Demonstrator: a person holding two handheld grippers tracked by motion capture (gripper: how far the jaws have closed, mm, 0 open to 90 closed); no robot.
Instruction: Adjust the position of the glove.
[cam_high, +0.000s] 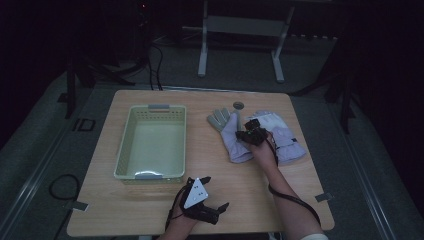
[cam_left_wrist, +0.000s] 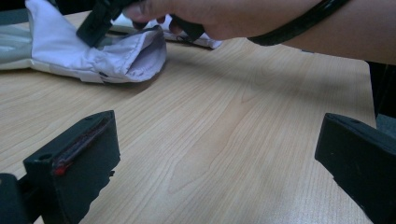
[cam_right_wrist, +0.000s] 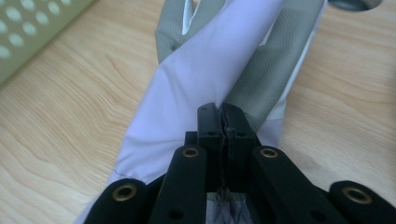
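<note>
The room around the bench (cam_high: 150, 210) is dark in the high view, and the glove's far fingers are dim there. In the right gripper view the fabric under the closed jaws is hidden, so how much of it is pinched cannot be told; the basket (cam_right_wrist: 28, 37) is cut off at 10 o'clock.

The right forearm reaches in from 5 o'clock toward mid-bench, its hand wrapped round the right hand-held gripper (cam_high: 248, 134), which tips down onto the nearer glove (cam_high: 234, 140). Its jaws are pressed together on a fold of that glove's pale cloth. The left hand-held gripper (cam_high: 216, 194) rests low at 6 o'clock, jaws well apart over bare wood, gripping nothing.

The glove is pale lilac with grey mesh palm and fingers, lying flat at about 2 o'clock from the bench's middle, just right of the pale green basket. A second glove (cam_high: 282, 135) lies beside it, touching.
</note>
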